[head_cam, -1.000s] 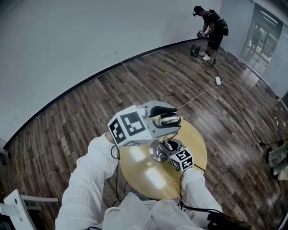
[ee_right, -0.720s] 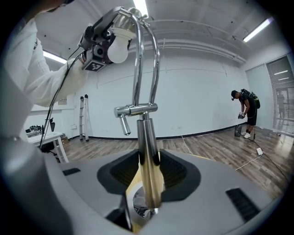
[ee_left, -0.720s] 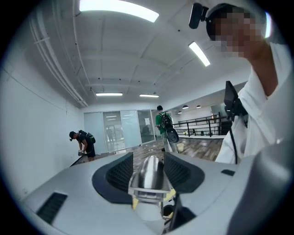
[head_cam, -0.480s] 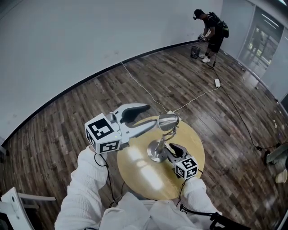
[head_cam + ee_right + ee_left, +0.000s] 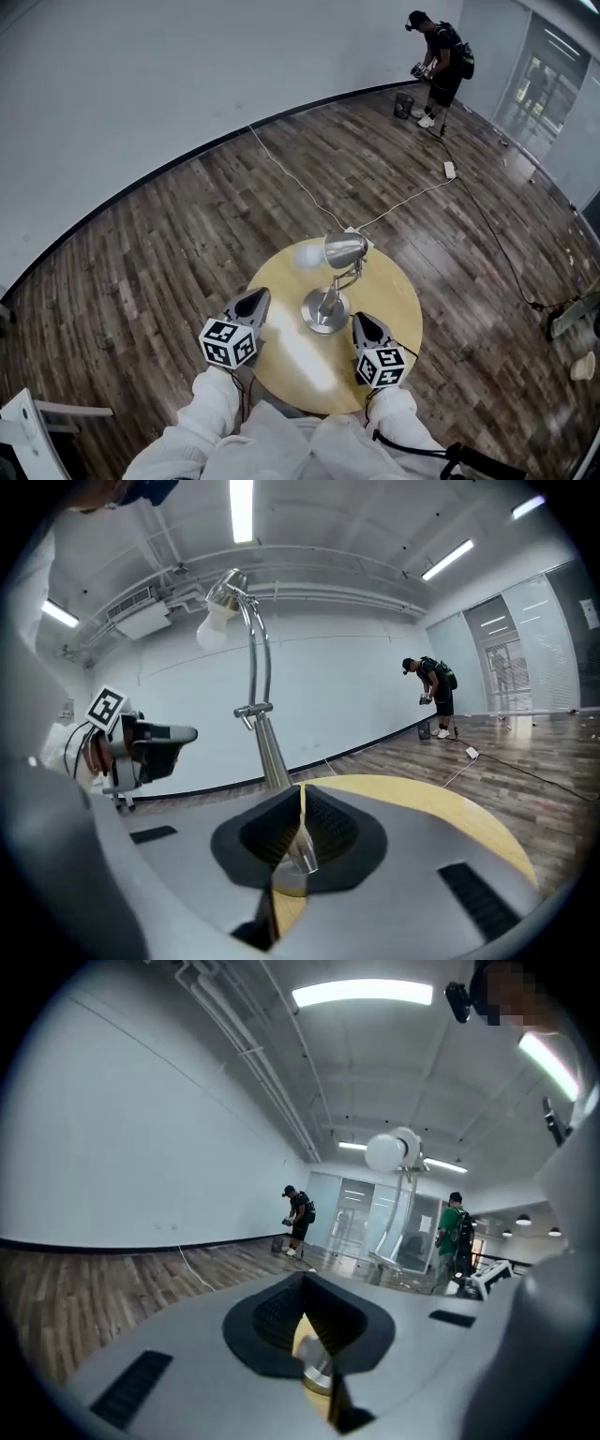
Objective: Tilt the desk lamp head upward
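Observation:
A silver desk lamp stands on the round yellow table point(image 5: 394, 281), its base point(image 5: 325, 313) near the middle. Its head point(image 5: 343, 248) points left and shows a white bulb end. My left gripper point(image 5: 257, 300) is shut and empty by the table's left edge, well below and left of the lamp head. My right gripper point(image 5: 362, 323) sits just right of the base; its jaws are closing, almost together, with nothing between them. The left gripper view has the lamp head point(image 5: 394, 1150) high beyond the left gripper point(image 5: 305, 1283). In the right gripper view the lamp stem point(image 5: 261, 700) rises beyond the right gripper point(image 5: 300, 794).
White cables point(image 5: 291, 178) run over the wooden floor to a power strip point(image 5: 453, 169). A person point(image 5: 441, 61) stands far off by the back wall. Another person point(image 5: 457, 1237) in green is seen in the left gripper view. A white frame point(image 5: 33, 422) stands at the lower left.
My left gripper has come off the lamp head, dropped to the table's left edge and shut. My right gripper has drawn back from the lamp base and its jaws have come together.

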`<state>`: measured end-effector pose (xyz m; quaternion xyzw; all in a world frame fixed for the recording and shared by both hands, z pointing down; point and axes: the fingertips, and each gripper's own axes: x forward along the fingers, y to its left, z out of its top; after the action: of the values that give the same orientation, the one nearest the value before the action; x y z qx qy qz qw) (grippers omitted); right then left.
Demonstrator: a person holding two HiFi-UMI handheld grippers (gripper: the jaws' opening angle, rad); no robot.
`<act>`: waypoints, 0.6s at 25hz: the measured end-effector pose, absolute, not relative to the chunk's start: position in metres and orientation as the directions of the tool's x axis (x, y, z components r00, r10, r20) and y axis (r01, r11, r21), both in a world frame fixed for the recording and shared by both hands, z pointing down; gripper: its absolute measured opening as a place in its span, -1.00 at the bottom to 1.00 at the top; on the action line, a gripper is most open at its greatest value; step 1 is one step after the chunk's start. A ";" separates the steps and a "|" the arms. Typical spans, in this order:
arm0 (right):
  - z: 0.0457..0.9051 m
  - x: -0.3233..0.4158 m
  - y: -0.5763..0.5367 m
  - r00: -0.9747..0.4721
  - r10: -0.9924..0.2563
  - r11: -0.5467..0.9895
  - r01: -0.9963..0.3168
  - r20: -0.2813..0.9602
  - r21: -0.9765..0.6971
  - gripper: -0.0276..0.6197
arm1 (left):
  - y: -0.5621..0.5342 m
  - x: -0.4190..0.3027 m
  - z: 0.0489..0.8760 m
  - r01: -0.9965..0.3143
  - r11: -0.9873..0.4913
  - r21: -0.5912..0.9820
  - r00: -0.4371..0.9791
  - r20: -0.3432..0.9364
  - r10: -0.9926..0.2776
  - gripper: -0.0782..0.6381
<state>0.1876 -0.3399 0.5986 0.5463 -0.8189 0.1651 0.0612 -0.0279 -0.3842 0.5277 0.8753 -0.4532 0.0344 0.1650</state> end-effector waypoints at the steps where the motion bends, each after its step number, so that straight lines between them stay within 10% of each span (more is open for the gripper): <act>1: 0.598 0.180 -0.340 -0.404 -0.871 0.354 -0.911 0.278 -0.213 -0.84 | -0.376 -0.016 0.542 -0.803 -0.524 0.284 0.587 0.228 -0.777 -0.78; 15: 0.582 0.164 -0.318 -0.396 -0.876 0.334 -0.910 0.276 -0.246 -0.87 | -0.304 0.073 0.560 -0.806 -0.541 0.240 0.590 0.382 -0.711 -0.78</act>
<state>0.1645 -0.3177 0.5823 0.5476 -0.8153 0.1822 0.0467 0.0728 -0.3043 0.5604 0.8694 -0.4364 0.1199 0.1983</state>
